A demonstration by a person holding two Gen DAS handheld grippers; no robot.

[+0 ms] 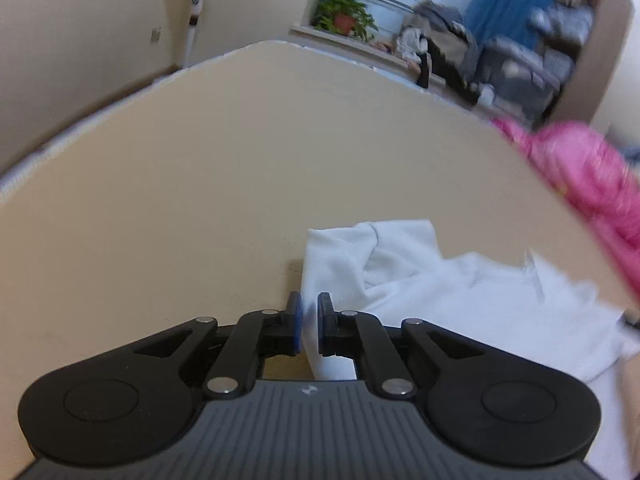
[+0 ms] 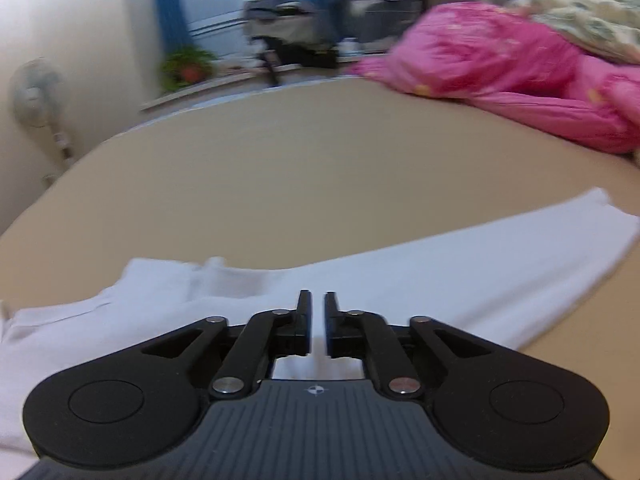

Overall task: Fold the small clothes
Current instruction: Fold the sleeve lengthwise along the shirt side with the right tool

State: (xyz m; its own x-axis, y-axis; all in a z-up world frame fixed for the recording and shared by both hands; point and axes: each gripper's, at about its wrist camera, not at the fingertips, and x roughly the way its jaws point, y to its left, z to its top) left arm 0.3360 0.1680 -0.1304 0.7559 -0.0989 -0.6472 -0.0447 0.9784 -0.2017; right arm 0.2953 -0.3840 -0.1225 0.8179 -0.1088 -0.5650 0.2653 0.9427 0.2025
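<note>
A white garment (image 1: 460,296) lies crumpled on the beige surface (image 1: 240,160), at the lower right of the left wrist view. My left gripper (image 1: 309,300) is shut on its left edge, and a strip of white cloth runs up between the blue pads. In the right wrist view the same white garment (image 2: 440,276) stretches flat from lower left to right. My right gripper (image 2: 318,298) hovers over its middle. Its jaws stand a narrow gap apart, with only the cloth below showing through.
A pink quilt (image 2: 500,64) is heaped at the far right of the beige surface (image 2: 280,168), also seen as the pink quilt (image 1: 580,168). Beyond the far edge are a potted plant (image 1: 344,16), piled bags and a standing fan (image 2: 36,92).
</note>
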